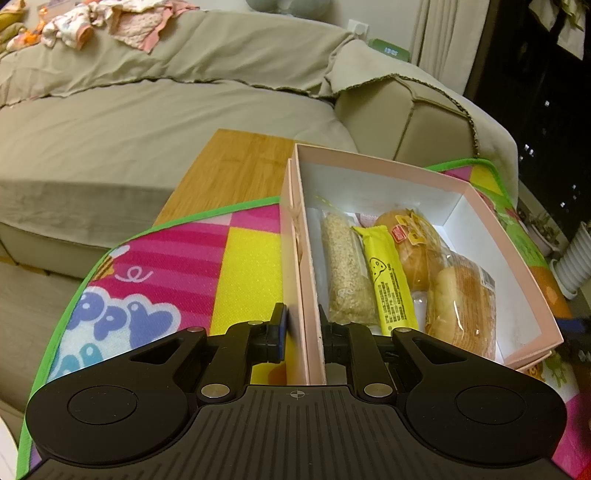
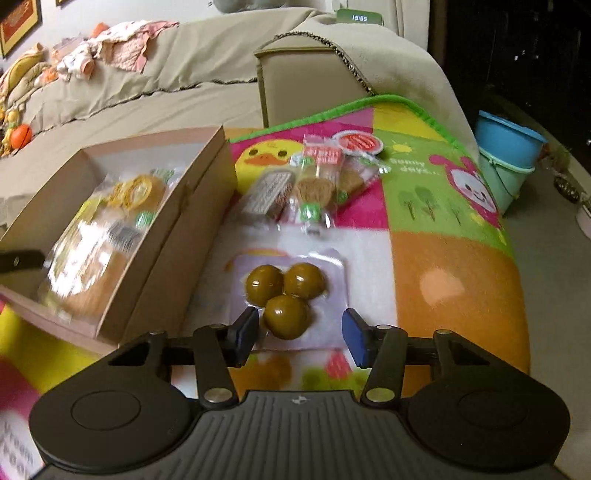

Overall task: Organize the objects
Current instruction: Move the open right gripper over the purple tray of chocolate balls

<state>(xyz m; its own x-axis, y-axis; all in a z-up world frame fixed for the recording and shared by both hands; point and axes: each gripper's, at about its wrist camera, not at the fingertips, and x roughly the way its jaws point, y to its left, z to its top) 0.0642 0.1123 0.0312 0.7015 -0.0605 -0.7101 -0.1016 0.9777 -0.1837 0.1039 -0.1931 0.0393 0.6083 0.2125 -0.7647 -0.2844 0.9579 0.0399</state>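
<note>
A pink box [image 1: 306, 258] sits on a colourful mat and holds a sesame bar [image 1: 345, 269], a yellow snack stick [image 1: 388, 284] and wrapped breads [image 1: 458, 302]. My left gripper [image 1: 301, 328] is shut on the box's near left wall, one finger outside, one inside. In the right wrist view the box [image 2: 177, 236] is at left. My right gripper [image 2: 295, 332] is open around a clear packet of three green-brown balls [image 2: 286, 291] lying on the mat. More wrapped snacks [image 2: 310, 184] lie further away.
The mat [image 2: 443, 229] covers a wooden table [image 1: 236, 170] beside a beige sofa [image 1: 147, 110] with clothes on it. Blue and green buckets [image 2: 506, 147] stand on the floor at right. A clock [image 2: 358, 16] sits behind the sofa arm.
</note>
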